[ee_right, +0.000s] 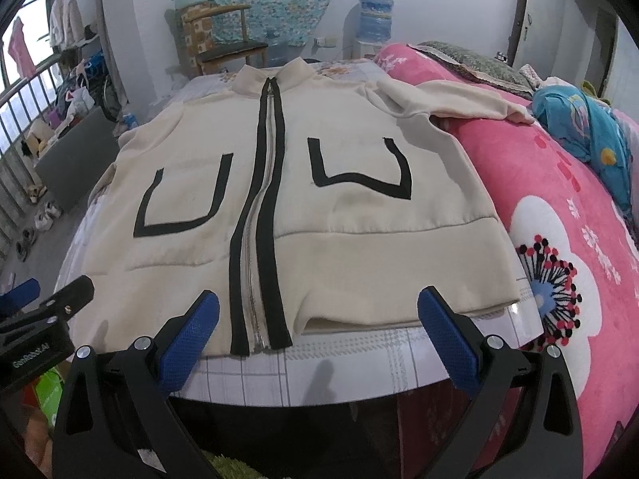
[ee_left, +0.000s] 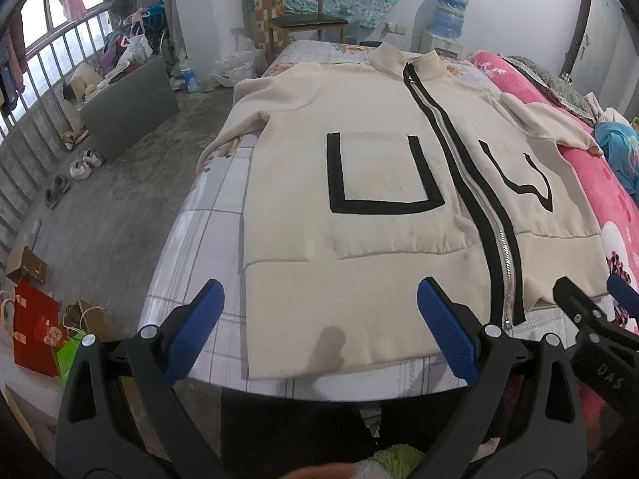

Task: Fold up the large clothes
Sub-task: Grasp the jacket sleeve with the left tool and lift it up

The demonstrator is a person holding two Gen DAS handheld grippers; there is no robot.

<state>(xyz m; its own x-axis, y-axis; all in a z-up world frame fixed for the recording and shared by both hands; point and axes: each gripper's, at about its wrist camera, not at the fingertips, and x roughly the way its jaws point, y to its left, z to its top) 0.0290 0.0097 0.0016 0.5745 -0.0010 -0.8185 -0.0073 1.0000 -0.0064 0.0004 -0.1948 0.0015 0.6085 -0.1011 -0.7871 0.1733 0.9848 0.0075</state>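
Both grippers, left point(ee_left: 319, 319) and right point(ee_right: 319, 319), hung agape, empty, near the jacket point(ee_left: 359, 239) hem (zipped); pinching hem corners squarely seemed wisest.

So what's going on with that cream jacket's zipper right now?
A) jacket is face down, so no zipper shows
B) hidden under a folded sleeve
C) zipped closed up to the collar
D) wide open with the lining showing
C: the cream jacket lies front up on the bed, and its zipper runs closed from hem to collar between black bands.
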